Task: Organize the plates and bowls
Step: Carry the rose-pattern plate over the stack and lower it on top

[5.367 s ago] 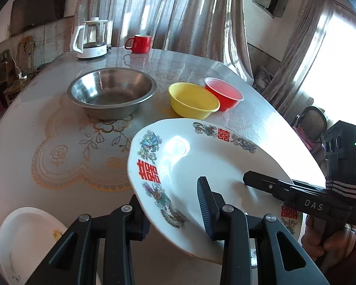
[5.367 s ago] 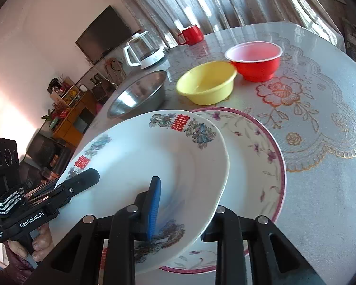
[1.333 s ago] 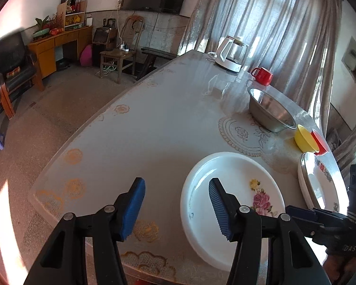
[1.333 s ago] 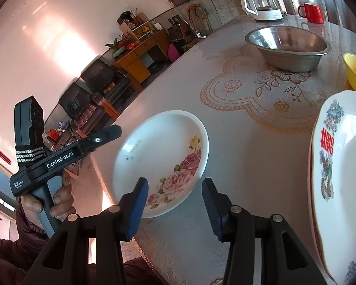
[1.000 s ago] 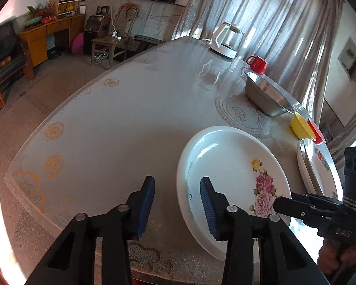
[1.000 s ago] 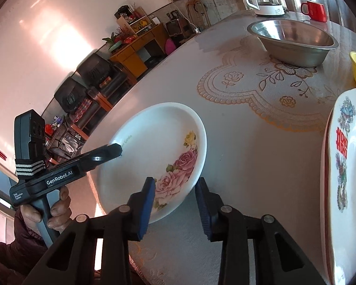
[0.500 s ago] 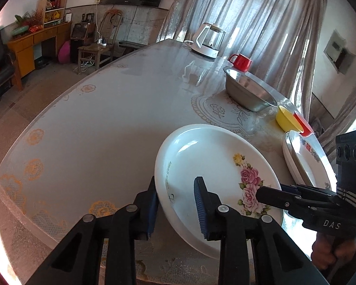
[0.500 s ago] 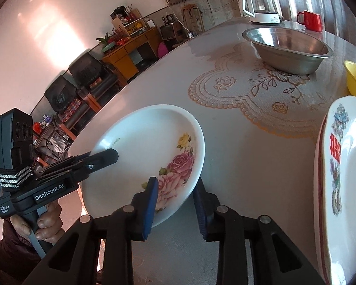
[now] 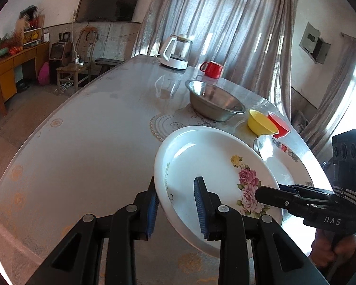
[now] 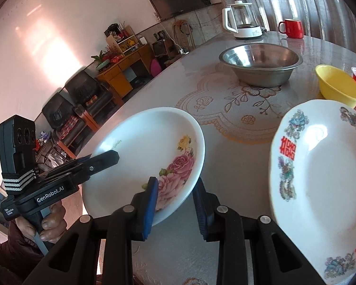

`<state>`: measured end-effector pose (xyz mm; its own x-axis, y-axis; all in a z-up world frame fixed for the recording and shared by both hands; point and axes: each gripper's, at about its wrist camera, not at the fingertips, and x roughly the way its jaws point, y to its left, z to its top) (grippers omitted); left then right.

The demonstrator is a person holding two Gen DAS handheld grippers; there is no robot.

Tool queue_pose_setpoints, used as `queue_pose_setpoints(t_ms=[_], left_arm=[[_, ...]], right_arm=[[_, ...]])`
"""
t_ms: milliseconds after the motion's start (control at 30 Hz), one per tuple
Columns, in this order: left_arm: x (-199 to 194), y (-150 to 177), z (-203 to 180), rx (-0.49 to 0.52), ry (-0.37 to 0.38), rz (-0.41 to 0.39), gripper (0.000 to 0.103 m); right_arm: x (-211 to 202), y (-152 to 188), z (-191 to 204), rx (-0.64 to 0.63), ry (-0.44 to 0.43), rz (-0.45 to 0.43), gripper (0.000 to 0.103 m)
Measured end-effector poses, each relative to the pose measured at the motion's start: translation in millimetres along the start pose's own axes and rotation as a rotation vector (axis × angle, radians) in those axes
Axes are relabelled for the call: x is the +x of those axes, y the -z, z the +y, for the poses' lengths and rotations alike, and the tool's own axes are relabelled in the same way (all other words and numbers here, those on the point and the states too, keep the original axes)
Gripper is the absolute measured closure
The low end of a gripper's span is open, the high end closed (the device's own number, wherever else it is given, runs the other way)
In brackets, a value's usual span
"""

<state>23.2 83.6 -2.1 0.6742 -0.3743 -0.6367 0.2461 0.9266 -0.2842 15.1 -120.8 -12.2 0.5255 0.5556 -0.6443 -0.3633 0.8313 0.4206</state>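
A white plate with pink roses (image 9: 213, 166) hangs tilted above the table, gripped from both sides. My left gripper (image 9: 175, 188) is shut on its near-left rim, one blue pad under the rim and one inside. In the right wrist view, my right gripper (image 10: 175, 188) is shut on the rose plate (image 10: 144, 147) at the flowered edge. The left gripper (image 10: 111, 158) shows on the far rim there. Right of it lies a stack of plates with red characters (image 10: 320, 178), also seen past the rose plate as the plate stack (image 9: 282, 161).
Behind stand a steel bowl (image 9: 216, 102), a yellow bowl (image 9: 261, 123) and a red bowl (image 9: 278, 125) in a row. A kettle (image 9: 176, 52) and a red mug (image 9: 212, 69) sit at the table's far end. The table edge (image 9: 23, 142) curves at left.
The left jaws closed onto the rose plate's rim. Both grippers then lifted the plate off the table, tilted it and carried it toward the plate stack.
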Motion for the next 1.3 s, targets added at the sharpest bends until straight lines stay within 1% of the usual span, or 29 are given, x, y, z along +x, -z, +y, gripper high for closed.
queue_pose_setpoints(t_ms=[33, 167, 433, 533, 667, 800, 967, 1033, 1300], left_arm=[[1.3, -2.8, -5.6, 0.011, 0.013, -0.002, 0.074], [7.8, -14.8, -34.8, 0.067, 0.058, -0.005, 0.074], [30.0, -35.0, -100.7, 0.173, 0.154, 0.000, 0.074], [43.8, -38.6, -123.2, 0.205, 0.184, 0.020, 0.074], [63.9, -39.4, -145.5, 0.225, 0.209, 0.073, 0.074], [80.1, -37.1, -160.6, 0.237, 0.223, 0.116, 0.074], [97.6, -30.8, -173.1, 0.258, 0.220, 0.167, 0.071], [101.6, -28.1, -177.3, 0.272, 0.214, 0.171, 0.071], [112.3, -22.7, -178.2, 0.279, 0.204, 0.209, 0.067]], right_arm=[[-6.3, -3.9, -0.3, 0.008, 0.008, -0.013, 0.074], [-33.3, -1.4, -18.3, 0.051, 0.040, -0.069, 0.074], [-79.8, 4.5, -63.5, 0.162, 0.144, -0.165, 0.074], [-92.5, 8.9, -81.5, 0.207, 0.187, -0.185, 0.074], [-102.0, 15.5, -102.6, 0.266, 0.231, -0.195, 0.074], [-107.9, 21.8, -116.0, 0.299, 0.269, -0.198, 0.073], [-111.2, 26.7, -125.6, 0.318, 0.312, -0.189, 0.073], [-110.5, 29.2, -128.8, 0.321, 0.337, -0.183, 0.072], [-109.9, 31.8, -134.4, 0.317, 0.379, -0.177, 0.072]])
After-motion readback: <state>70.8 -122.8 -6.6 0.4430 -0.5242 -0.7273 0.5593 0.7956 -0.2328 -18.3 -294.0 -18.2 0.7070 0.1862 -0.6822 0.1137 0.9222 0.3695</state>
